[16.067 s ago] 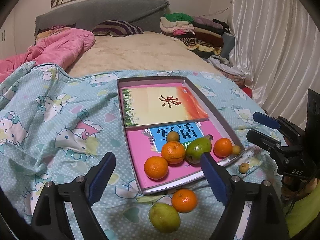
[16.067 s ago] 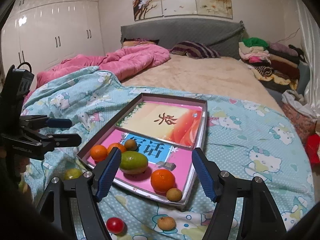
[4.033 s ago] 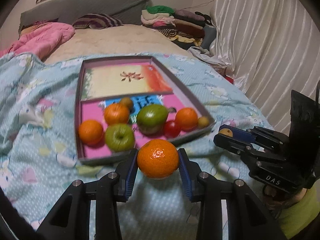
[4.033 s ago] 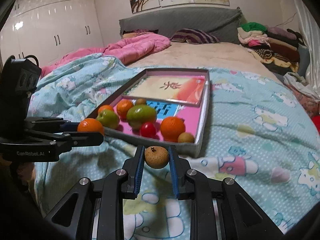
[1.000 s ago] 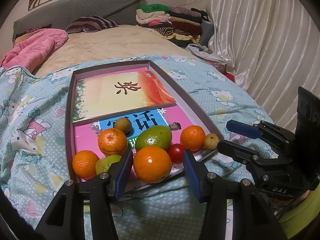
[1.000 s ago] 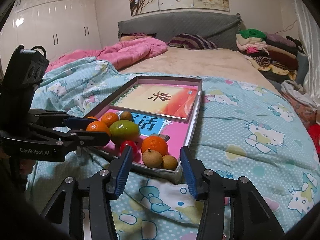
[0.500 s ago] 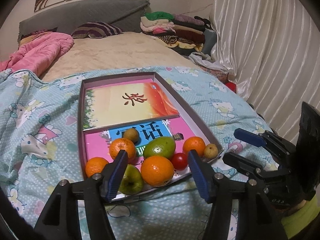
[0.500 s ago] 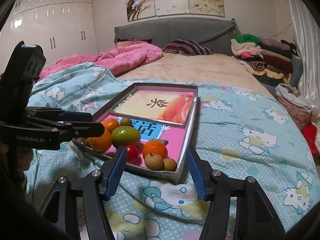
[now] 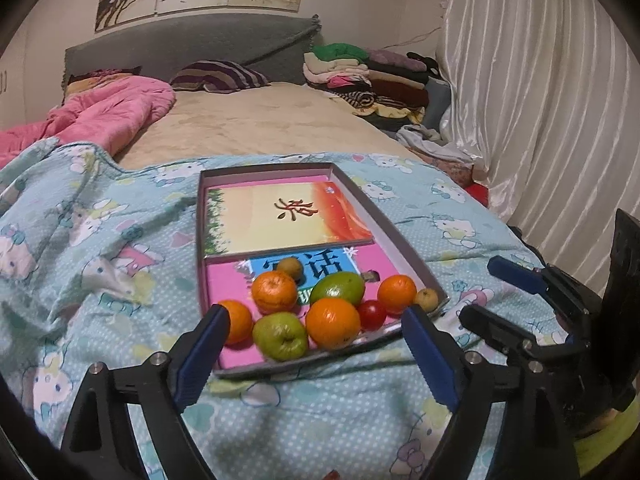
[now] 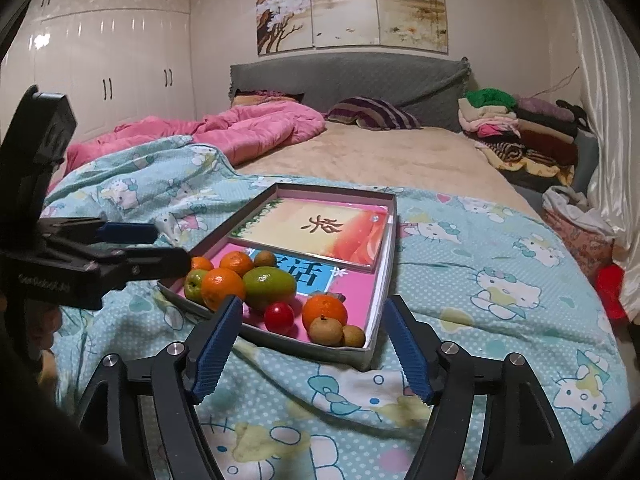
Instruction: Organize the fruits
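Bedroom light falls on the bed where we work, its Hello Kitty quilt (image 9: 100, 280) spread under a shallow box tray (image 10: 376, 344). All the fruit we can see lies at the near end of that tray, below the two books: in the left wrist view four oranges, the nearest (image 9: 333, 323) at 6 o'clock in the cluster, a green apple (image 9: 280, 336) at 7 o'clock touching it, a green mango (image 9: 338, 289) in the middle, a red cherry tomato (image 9: 371, 315) and small brown longans (image 10: 326, 330) toward 4 o'clock.

Our left gripper (image 9: 314, 354) has its jaws wide apart and holds nothing; our right gripper (image 10: 314, 354) likewise, jaws apart and bare, both hovering short of the tray's near wall. We judge the sorting nearly done.

Oranges and apple are firm, round and apt to roll, so we would take them across the widest part. The tomato and mango bruise easily and want a light squeeze; longans are small, light and brittle-shelled.
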A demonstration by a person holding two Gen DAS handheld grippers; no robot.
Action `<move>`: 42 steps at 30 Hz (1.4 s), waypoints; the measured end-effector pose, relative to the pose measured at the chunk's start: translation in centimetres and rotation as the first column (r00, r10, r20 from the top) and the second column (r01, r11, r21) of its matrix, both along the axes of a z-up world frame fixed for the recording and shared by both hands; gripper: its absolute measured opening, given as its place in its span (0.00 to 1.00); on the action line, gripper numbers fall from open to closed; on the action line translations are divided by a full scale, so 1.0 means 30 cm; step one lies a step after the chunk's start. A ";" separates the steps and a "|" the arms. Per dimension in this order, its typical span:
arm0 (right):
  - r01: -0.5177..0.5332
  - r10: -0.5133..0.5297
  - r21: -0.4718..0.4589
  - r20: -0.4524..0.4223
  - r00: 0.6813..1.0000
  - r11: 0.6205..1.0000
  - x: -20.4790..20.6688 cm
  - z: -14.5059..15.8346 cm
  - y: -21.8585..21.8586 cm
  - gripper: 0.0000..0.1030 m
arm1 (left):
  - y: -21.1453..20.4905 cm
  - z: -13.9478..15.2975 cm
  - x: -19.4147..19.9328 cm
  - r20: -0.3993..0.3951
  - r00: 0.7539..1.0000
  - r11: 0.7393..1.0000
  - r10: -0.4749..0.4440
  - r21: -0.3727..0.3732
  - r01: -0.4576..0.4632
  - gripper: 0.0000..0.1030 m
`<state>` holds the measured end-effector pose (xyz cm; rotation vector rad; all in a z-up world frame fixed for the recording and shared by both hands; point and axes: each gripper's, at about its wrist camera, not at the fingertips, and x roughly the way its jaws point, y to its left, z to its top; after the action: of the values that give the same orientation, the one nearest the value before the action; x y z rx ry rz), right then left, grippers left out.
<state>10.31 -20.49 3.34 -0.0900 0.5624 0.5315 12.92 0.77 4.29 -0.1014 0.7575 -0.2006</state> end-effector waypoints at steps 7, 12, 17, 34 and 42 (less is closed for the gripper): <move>0.051 -0.050 -0.001 0.028 0.998 0.999 -0.044 -0.005 -0.007 0.76 | 0.000 -0.019 -0.058 0.000 0.999 0.999 0.046 -0.023 -0.046 0.89; 0.052 -0.052 -0.009 0.015 0.999 0.999 -0.065 -0.025 0.001 0.77 | -0.009 -0.023 -0.114 0.025 0.996 0.996 0.086 -0.012 -0.086 0.90; 0.046 -0.045 0.035 -0.011 0.999 0.998 -0.104 -0.038 -0.002 0.78 | -0.005 -0.047 -0.166 0.031 0.990 0.990 0.138 0.012 -0.138 0.91; 0.035 -0.034 0.055 -0.018 0.999 0.998 -0.282 -0.059 -0.004 0.81 | -0.014 -0.127 -0.296 -0.022 0.981 0.981 0.191 0.028 -0.190 0.91; 0.052 -0.050 0.055 -0.034 0.998 0.997 -0.306 -0.084 -0.013 0.81 | -0.027 -0.162 -0.331 -0.059 0.979 0.980 0.198 0.035 -0.196 0.91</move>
<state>1.13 -20.87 0.83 -0.0140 0.5802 0.4997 2.99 -0.05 -0.57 -0.1550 0.8066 0.0020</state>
